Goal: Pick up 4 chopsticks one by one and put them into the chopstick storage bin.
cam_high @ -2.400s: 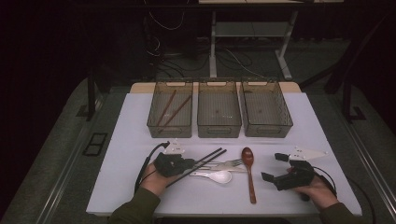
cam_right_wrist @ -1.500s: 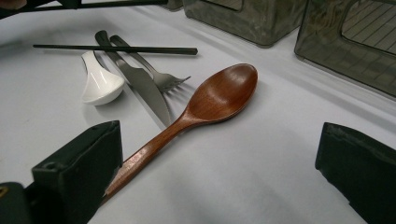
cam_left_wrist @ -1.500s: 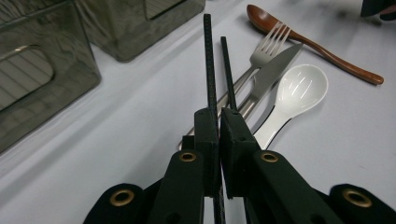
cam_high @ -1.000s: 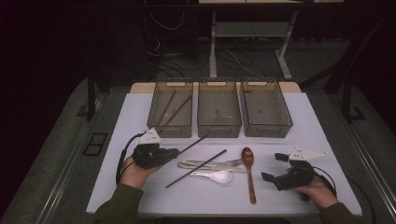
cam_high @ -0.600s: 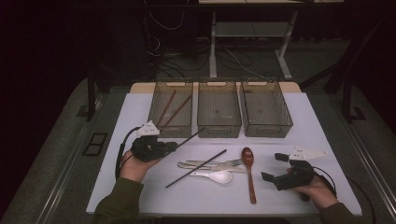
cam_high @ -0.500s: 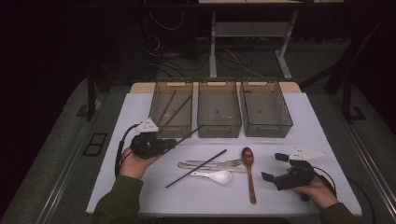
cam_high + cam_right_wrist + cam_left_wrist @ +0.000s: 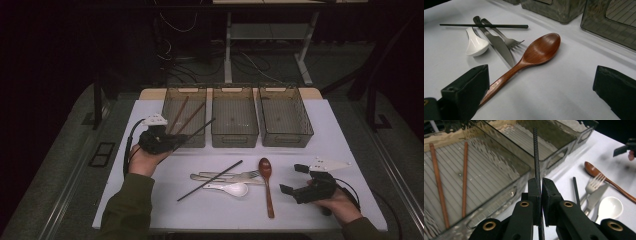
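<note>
Two brown chopsticks (image 7: 182,114) already lie in the left bin (image 7: 170,97), and your left gripper (image 7: 167,140) hovers at that bin's near edge, its fingers (image 7: 534,192) pinching a black chopstick (image 7: 197,129) that slants out over the bin's near right corner. Your right gripper (image 7: 295,181) rests on the table (image 7: 340,130) at the near right, fingers spread, just right of the wooden spoon (image 7: 266,182). Between your hands lie a second black chopstick (image 7: 210,181), a fork (image 7: 245,175), a knife (image 7: 497,45) and a white spoon (image 7: 231,188).
</note>
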A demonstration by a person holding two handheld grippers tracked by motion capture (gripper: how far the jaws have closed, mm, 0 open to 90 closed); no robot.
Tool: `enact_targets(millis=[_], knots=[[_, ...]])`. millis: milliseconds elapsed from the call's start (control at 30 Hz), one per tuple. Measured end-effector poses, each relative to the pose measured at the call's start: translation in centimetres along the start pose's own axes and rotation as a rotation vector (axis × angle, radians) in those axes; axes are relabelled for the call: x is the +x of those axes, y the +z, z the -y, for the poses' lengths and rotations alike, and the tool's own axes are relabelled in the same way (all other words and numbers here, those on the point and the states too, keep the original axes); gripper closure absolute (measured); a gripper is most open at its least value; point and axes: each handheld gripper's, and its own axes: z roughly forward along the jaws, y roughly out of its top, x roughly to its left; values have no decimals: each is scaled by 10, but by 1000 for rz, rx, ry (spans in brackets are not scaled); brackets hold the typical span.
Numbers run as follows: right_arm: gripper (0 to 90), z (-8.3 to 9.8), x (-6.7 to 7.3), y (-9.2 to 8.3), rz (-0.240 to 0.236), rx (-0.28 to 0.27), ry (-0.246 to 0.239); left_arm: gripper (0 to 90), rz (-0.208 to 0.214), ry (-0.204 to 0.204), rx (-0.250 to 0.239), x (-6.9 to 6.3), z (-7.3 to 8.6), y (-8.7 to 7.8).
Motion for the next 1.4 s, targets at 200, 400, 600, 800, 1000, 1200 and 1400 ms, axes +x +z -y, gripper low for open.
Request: enact_targets(millis=[200, 400, 600, 800, 1000, 1200, 1400], knots=[[7, 0, 0, 0, 0, 1, 4, 850, -22, -9, -5, 9, -11, 5], [7, 0, 0, 0, 1, 1, 3, 850, -56, -16, -9, 18, -22, 11], [7, 0, 0, 0, 1, 0, 2, 850, -97, -18, -13, 28, -31, 18], [7, 0, 0, 0, -1, 2, 1, 849, -120, -44, -26, 42, -36, 28], [7, 0, 0, 0, -1, 1, 2, 849, -154, -67, -38, 57, -39, 36], [7, 0, 0, 0, -2, 0, 4, 849, -184, -81, -29, 71, -44, 46], [7, 0, 0, -1, -2, -2, 4, 849, -204, -87, -15, 83, -45, 57]])
